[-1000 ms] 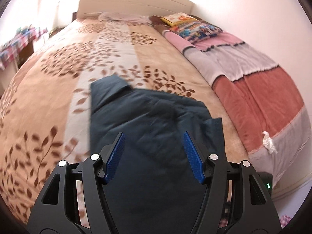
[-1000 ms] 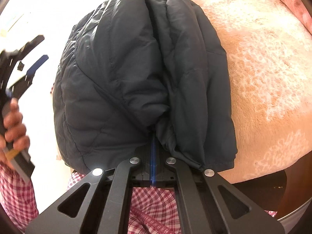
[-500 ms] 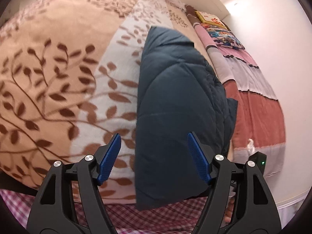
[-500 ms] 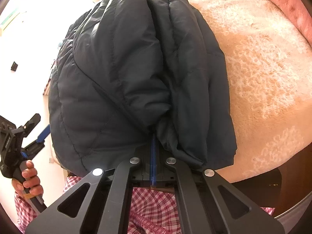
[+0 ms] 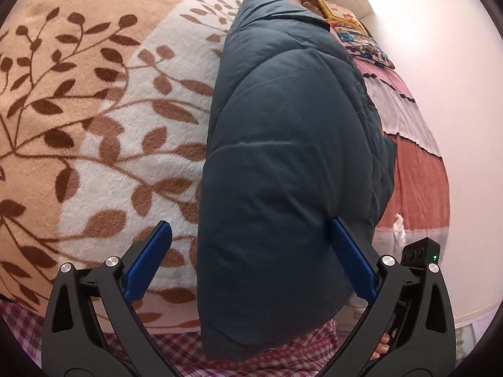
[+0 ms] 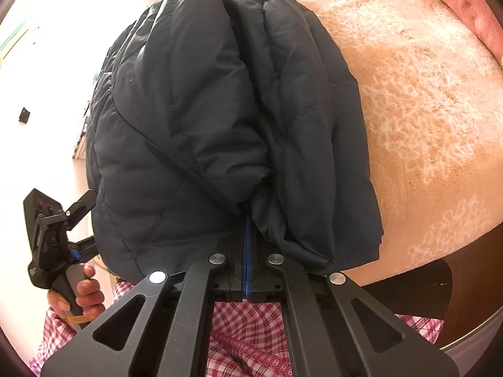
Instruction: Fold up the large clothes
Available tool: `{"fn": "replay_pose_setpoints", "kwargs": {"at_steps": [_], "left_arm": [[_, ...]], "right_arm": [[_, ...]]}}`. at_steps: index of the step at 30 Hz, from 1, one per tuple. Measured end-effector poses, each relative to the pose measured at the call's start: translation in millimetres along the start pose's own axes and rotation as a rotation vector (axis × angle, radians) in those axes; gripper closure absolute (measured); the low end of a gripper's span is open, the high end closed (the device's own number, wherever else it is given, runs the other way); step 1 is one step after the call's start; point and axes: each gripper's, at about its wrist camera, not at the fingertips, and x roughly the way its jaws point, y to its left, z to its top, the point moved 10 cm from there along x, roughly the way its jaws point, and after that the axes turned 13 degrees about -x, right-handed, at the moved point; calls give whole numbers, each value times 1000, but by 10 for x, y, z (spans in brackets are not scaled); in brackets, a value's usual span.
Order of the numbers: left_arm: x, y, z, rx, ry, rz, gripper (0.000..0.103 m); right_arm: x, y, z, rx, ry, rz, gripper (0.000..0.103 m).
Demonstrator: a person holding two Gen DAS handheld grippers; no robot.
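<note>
A dark blue quilted jacket (image 5: pixel 283 172) lies folded lengthwise on the bed, its near end hanging over the bed's front edge. My left gripper (image 5: pixel 250 224) hovers at that near end, and its jaws are opening wide. The jacket's near left part sits between the blue pads, and neither pad presses on it. In the right wrist view the jacket (image 6: pixel 188 125) bunches into folds that run down into my right gripper (image 6: pixel 246 220), which is shut on its near edge. The left gripper (image 6: pixel 72 216) also shows there, held by a hand (image 6: pixel 81 295) at the jacket's left side.
A tan blanket with brown leaf prints (image 5: pixel 94 94) covers the bed. A striped pink and red quilt (image 5: pixel 415 172) and patterned pillows (image 5: pixel 355 31) lie along the wall side. Red checked cloth (image 6: pixel 251 323) is below the grippers. Dark wooden bed frame (image 6: pixel 440 282) shows at right.
My left gripper has come down to the jacket's near end at the bed's front edge, rolled, and spread its jaws wider. The right gripper has kept still, gripping the jacket.
</note>
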Motion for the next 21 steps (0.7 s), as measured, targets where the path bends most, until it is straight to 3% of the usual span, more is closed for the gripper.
{"fn": "replay_pose_setpoints", "kwargs": {"at_steps": [4,6,8,13,15,18,21], "left_arm": [[40,-24,-68,-26,66,-38,7],[40,-86,-106,9,64,-47,12],[24,-142,-118,57,48,-26,15],[-24,-218,-107,125,12,16,18],[-38,-238,-93,144,-1,33,18],[-78,-271,-75,191,-24,68,18],[-106,-293,-43,227,-35,90,18]], "right_arm": [[-95,-44,12,-2,4,19,100],[-240,7,49,-24,-7,47,81],[-460,42,130,-43,-56,52,48],[-974,-93,504,-87,-226,-57,19],[-980,-238,666,-73,-240,-89,17],[-735,-397,760,-11,-175,-23,16],[-472,-571,819,37,-119,-31,15]]}}
